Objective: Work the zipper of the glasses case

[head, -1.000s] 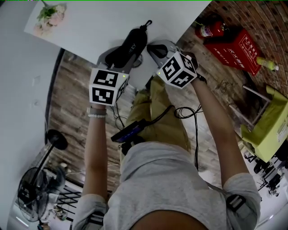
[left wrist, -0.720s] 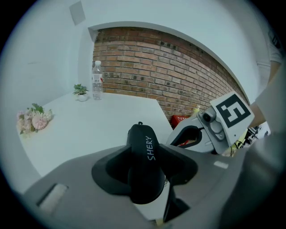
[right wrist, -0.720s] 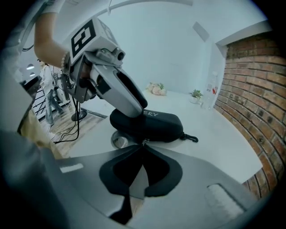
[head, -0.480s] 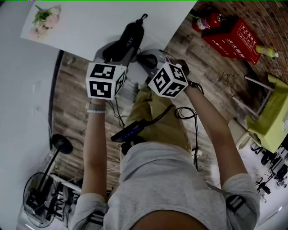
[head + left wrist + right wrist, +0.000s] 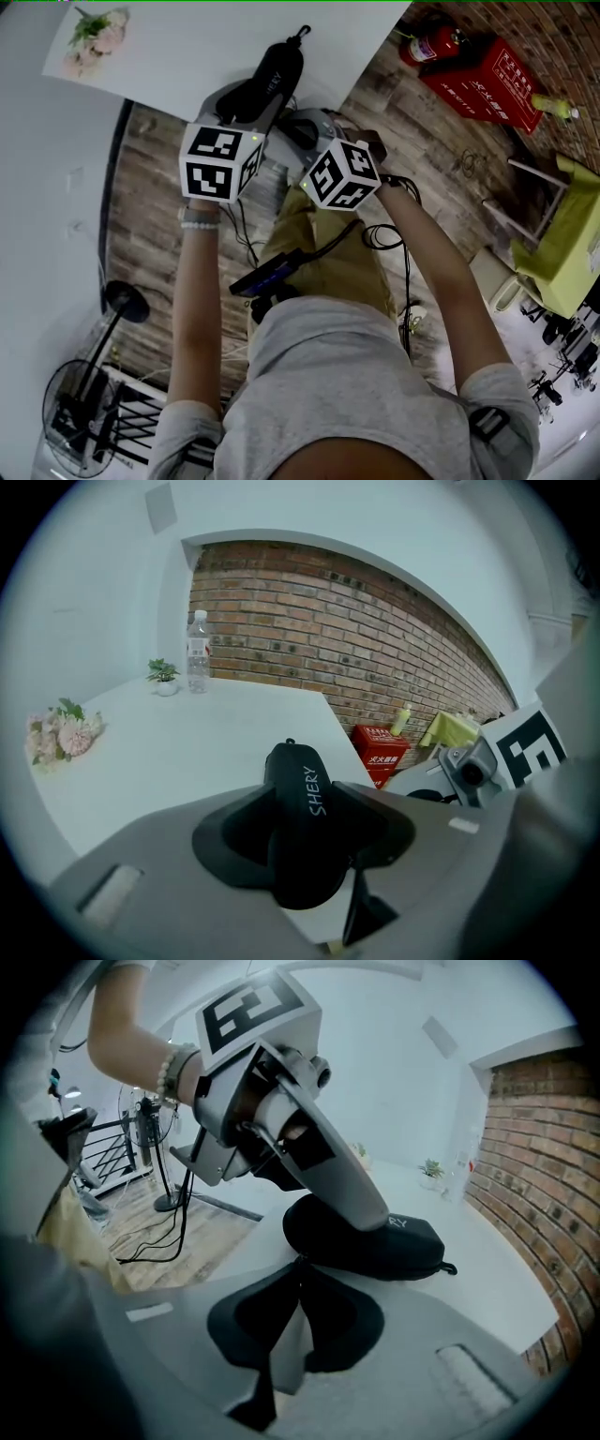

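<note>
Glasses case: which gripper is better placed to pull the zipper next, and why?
Likely right. The right gripper, jaws shut, sits at the end of the glasses case; the left gripper clamps its body, steadying it.

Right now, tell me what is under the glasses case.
The white table lies under the glasses case and shows around it. The left gripper clamps one end of the case, so the underside there is covered, as is anything inside.

A lab-like test room: brick wall [image 5: 356, 621], white bench [image 5: 187, 47], red fire-extinguisher box [image 5: 487, 80], floor fan [image 5: 70, 403], cables [image 5: 394, 234] across wooden floor [image 5: 150, 216].
</note>
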`<act>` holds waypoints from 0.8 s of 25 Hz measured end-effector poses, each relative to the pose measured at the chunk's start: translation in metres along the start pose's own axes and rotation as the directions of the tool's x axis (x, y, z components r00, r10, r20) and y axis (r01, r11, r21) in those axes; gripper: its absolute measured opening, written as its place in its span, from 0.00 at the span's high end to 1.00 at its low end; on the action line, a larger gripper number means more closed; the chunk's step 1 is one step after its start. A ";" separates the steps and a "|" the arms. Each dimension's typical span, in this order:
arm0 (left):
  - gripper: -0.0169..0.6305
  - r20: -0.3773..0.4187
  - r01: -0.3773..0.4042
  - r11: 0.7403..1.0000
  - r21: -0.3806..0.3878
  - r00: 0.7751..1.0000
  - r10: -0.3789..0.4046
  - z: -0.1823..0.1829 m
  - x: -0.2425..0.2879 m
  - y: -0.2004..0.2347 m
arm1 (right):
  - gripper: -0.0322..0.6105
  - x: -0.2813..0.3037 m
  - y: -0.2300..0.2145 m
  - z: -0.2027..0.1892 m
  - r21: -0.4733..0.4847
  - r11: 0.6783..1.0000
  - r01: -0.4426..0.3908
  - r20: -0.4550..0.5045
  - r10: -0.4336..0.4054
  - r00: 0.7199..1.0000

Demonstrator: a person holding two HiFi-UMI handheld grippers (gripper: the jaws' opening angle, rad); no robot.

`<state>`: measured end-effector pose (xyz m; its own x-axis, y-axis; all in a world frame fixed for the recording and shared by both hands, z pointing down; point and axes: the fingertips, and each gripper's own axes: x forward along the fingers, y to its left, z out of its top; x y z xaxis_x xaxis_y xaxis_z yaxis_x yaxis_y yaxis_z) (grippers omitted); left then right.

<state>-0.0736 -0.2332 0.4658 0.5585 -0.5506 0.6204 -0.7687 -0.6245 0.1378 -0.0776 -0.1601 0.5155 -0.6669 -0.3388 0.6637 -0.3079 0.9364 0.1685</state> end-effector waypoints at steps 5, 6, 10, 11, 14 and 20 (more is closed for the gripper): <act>0.72 0.031 -0.013 0.999 0.040 0.999 0.011 0.005 -0.008 -0.002 | 0.84 -0.007 0.001 0.001 0.051 0.999 0.016 0.006 -0.016 1.000; 0.73 0.039 -0.019 0.998 0.052 0.999 0.017 0.006 -0.012 -0.004 | 0.84 -0.010 0.000 0.000 0.066 0.998 0.022 0.006 -0.022 1.000; 0.82 0.079 -0.044 0.997 0.065 0.996 0.039 0.009 -0.034 -0.009 | 0.90 -0.032 -0.012 -0.001 0.150 0.985 0.089 0.011 -0.092 0.996; 0.88 0.093 -0.052 0.997 0.061 0.995 0.046 0.011 -0.041 -0.010 | 0.95 -0.039 -0.015 0.000 0.190 0.977 0.099 0.024 -0.105 0.994; 0.95 0.156 -0.062 0.997 0.042 0.986 0.055 0.022 -0.062 -0.010 | 0.95 -0.059 -0.021 0.010 0.317 0.943 0.099 0.091 -0.134 0.987; 0.95 0.275 -0.106 0.994 0.037 0.957 0.092 0.052 -0.108 -0.012 | 0.95 -0.103 -0.035 0.038 0.376 0.911 0.168 0.161 -0.243 0.957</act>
<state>-0.1080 -0.1952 0.3568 0.5493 -0.7368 0.3942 -0.8118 -0.5824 0.0426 -0.0244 -0.1612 0.4136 -0.6726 -0.5660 0.4766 -0.6478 0.7618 -0.0095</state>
